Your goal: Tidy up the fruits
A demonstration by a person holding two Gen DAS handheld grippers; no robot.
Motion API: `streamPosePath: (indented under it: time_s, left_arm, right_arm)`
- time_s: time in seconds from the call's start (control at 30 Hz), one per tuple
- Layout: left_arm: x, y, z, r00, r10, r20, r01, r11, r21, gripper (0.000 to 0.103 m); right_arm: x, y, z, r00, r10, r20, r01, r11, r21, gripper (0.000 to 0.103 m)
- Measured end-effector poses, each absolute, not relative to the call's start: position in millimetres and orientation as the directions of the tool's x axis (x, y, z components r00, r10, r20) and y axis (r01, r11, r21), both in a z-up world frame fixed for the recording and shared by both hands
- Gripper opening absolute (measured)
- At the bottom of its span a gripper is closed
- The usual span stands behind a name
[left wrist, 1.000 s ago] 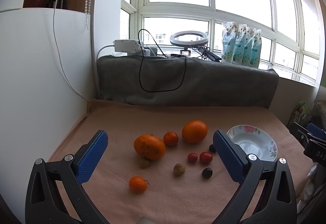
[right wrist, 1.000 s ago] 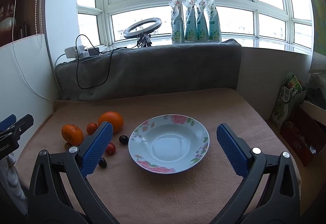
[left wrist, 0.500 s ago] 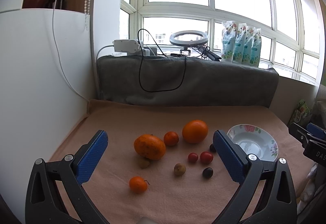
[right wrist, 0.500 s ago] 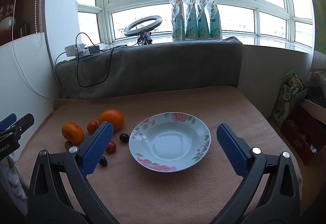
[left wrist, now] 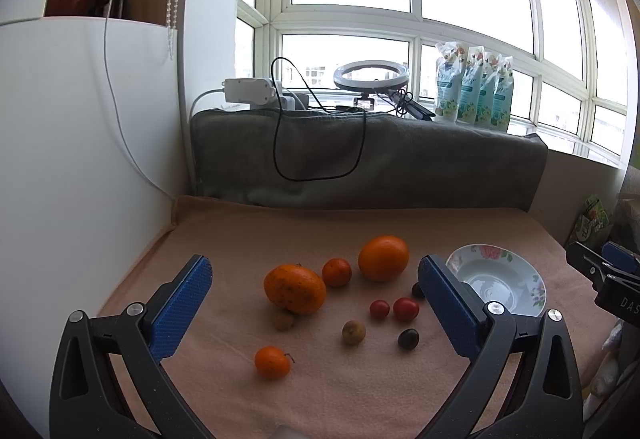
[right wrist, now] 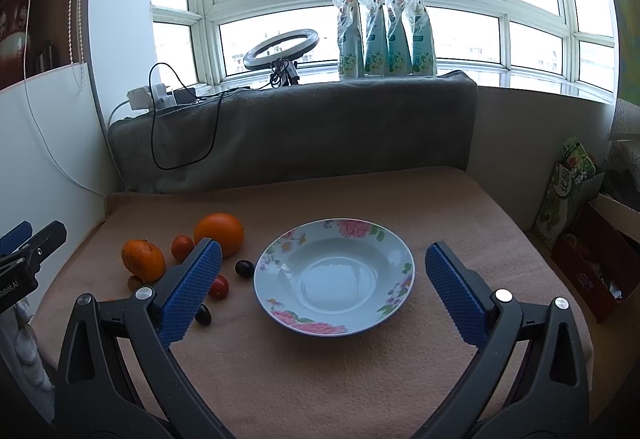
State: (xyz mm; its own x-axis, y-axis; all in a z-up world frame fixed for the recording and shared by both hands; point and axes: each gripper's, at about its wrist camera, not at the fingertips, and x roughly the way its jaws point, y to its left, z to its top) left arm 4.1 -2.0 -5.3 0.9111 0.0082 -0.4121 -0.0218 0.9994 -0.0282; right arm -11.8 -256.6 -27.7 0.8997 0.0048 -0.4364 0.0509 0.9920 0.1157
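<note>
On the peach cloth-covered tabletop [left wrist: 360,399], toward its left side, the fruit lies loose in a cluster: a big round orange [left wrist: 383,258] farthest back, a small tangerine [left wrist: 336,272] just beside it, and a larger speckled orange fruit [left wrist: 295,289] nearer the left edge. In front of these sit two red cherry tomatoes [left wrist: 394,308] side by side, a small yellowish-brown fruit [left wrist: 353,332], a dark grape [left wrist: 408,338], and a small stemmed tangerine [left wrist: 272,361] closest to the near edge. Another dark grape [right wrist: 243,268] lies just beside the rim of the white floral-rimmed ceramic plate [right wrist: 312,323], which sits near the middle of the tabletop and holds nothing.

The left tool [left wrist: 316,307] hangs above the near edge, its blue-padded jaws spread wide around the fruit cluster in its own view, gripping nothing. The right tool [right wrist: 323,289] is likewise spread wide, framing the plate, with nothing between its pads.

A grey blanket [right wrist: 300,131] covers the ledge along the far edge.
</note>
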Motion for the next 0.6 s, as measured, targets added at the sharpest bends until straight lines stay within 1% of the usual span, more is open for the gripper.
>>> streamPosePath:
  time_s: [0.6]
  left_arm:
    - [8.5, 0.3, -7.7, 0.906, 0.004, -0.424, -0.021, 0.999, -0.035, 0.103]
  right_arm:
    - [-8.2, -255.1, -31.0, 0.893, 0.01, -0.45, 0.047, 0.992, 0.115, 0.103]
